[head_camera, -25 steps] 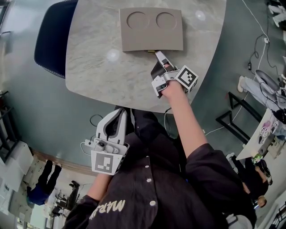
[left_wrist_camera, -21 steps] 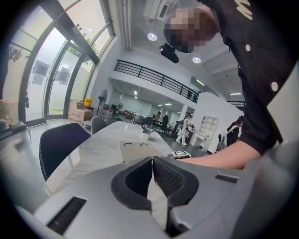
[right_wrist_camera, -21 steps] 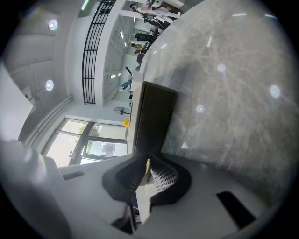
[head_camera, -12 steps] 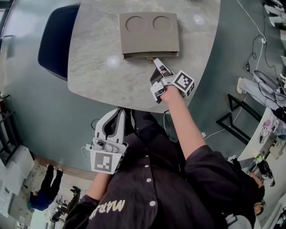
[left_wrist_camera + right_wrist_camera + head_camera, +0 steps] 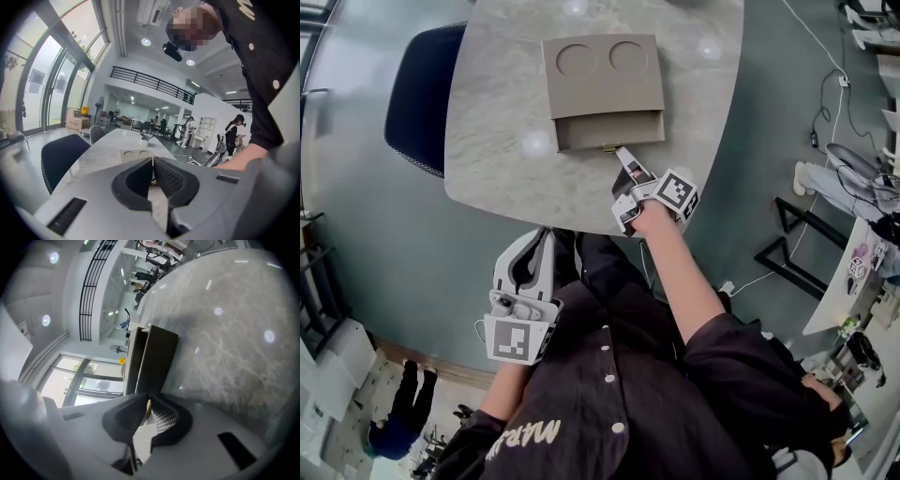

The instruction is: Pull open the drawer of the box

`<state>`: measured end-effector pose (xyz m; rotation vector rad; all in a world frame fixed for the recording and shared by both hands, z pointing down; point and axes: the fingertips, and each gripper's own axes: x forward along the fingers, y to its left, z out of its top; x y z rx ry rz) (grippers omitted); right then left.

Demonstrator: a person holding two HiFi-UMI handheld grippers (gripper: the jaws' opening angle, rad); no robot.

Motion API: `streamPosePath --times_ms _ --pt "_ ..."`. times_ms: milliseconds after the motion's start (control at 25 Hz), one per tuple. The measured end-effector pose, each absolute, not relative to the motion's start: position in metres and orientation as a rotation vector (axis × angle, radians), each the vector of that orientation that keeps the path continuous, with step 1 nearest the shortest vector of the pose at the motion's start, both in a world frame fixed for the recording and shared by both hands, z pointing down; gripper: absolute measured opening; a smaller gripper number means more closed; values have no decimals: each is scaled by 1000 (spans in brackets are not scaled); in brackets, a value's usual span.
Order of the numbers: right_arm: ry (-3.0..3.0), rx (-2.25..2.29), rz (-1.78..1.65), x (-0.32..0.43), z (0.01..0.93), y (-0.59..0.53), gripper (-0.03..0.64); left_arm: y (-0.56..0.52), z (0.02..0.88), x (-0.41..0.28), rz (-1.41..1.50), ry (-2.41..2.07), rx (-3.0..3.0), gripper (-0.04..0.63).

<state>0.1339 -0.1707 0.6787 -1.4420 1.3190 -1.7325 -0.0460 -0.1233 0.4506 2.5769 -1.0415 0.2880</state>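
Box (image 5: pixel 603 75) mid-table (image 5: pixel 497 141); drawer (image 5: pixel 609 129) partly out of box's near side, long axis along that side, front facing the person. Only the right gripper view shows right gripper (image 5: pixel 147 402) pinching the drawer's pull (image 5: pixel 608 149); left gripper (image 5: pixel 152 161) jaws together, empty, well short of box.

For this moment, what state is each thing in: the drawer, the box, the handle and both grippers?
drawer: partly open, slid out of the box's front.
box: lying flat on the table.
handle: clamped in the right gripper.
right gripper: jaws shut on the handle.
left gripper: jaws together, holding nothing, off the table.
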Motion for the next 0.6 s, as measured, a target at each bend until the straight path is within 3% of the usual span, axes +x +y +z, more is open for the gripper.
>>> streamPosePath --times_ms 600 --pt "1219 -1450 -1764 125 679 -111 23 -120 454 -46 295 -1014 2577 18"
